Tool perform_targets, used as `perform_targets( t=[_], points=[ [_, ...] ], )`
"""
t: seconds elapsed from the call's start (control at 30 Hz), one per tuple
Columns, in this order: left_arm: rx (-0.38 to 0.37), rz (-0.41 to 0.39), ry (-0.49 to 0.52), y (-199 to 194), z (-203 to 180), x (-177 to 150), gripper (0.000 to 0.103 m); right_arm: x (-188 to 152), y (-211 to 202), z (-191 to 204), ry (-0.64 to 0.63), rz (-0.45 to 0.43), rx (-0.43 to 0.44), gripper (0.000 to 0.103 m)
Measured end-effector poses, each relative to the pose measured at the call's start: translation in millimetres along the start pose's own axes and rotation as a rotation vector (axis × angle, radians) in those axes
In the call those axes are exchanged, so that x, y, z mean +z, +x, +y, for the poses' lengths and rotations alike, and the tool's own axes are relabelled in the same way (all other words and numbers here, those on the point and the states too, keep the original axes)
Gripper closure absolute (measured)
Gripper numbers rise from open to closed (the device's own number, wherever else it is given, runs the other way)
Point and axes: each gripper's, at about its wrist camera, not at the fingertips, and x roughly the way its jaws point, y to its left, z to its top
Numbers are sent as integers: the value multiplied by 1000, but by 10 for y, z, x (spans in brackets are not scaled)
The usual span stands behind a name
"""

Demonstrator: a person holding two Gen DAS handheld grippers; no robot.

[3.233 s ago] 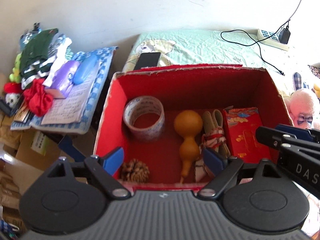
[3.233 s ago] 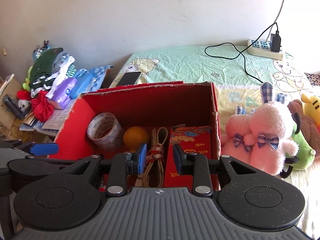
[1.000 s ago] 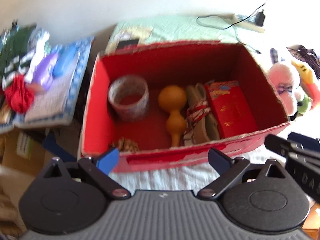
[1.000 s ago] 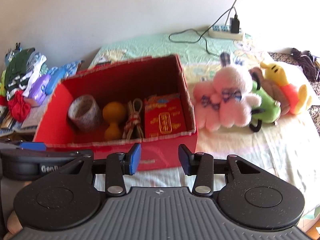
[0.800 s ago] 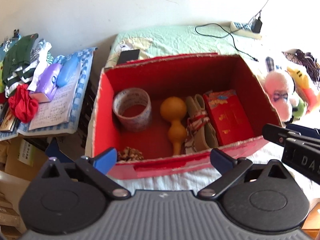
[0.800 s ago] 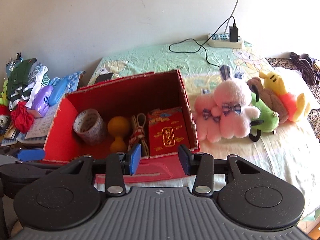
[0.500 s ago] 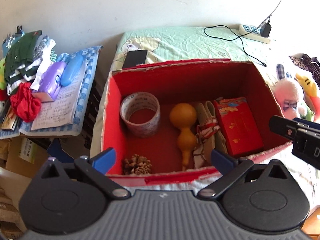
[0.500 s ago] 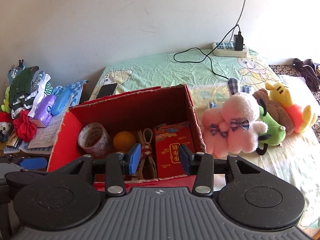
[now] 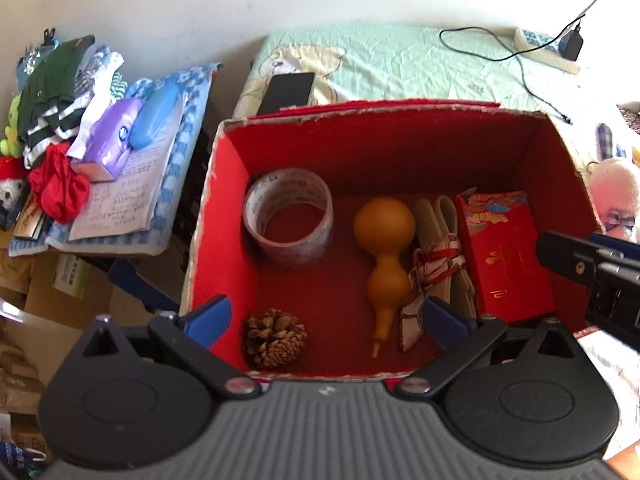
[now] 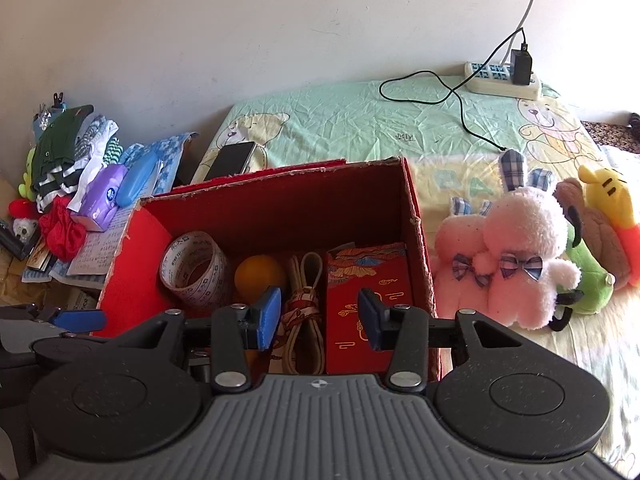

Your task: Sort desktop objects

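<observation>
The red box (image 9: pixel 224 216) sits on the bed (image 10: pixel 360 116), and everything is placed from it. Inside, from its left wall: a tape roll (image 9: pixel 288 218), a pine cone (image 9: pixel 275 338) at the near corner, an orange gourd (image 9: pixel 385 256), a bundled strap (image 9: pixel 438 256), and a red packet (image 9: pixel 506 256) against the right wall. The left gripper (image 9: pixel 326 320) hangs over the near rim, jaws spread wide and empty. The right gripper (image 10: pixel 318 316) (also empty) is spread over the strap. Plush toys (image 10: pixel 520 256) lie right of the box.
</observation>
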Motion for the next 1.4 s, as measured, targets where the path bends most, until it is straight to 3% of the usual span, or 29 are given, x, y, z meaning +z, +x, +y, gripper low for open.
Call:
perform_targets(
  t=[0.43, 0.97, 1.4],
  points=[
    [-2, 51, -2, 187, -76, 58, 2, 81, 235, -104, 44, 70, 57, 57],
    [-63, 166, 9, 464, -136, 86, 1, 132, 383, -133, 54, 117, 28, 57],
    [-73, 197, 3, 615, -57, 116, 1, 178, 571, -55, 30, 162, 11, 58]
  ],
)
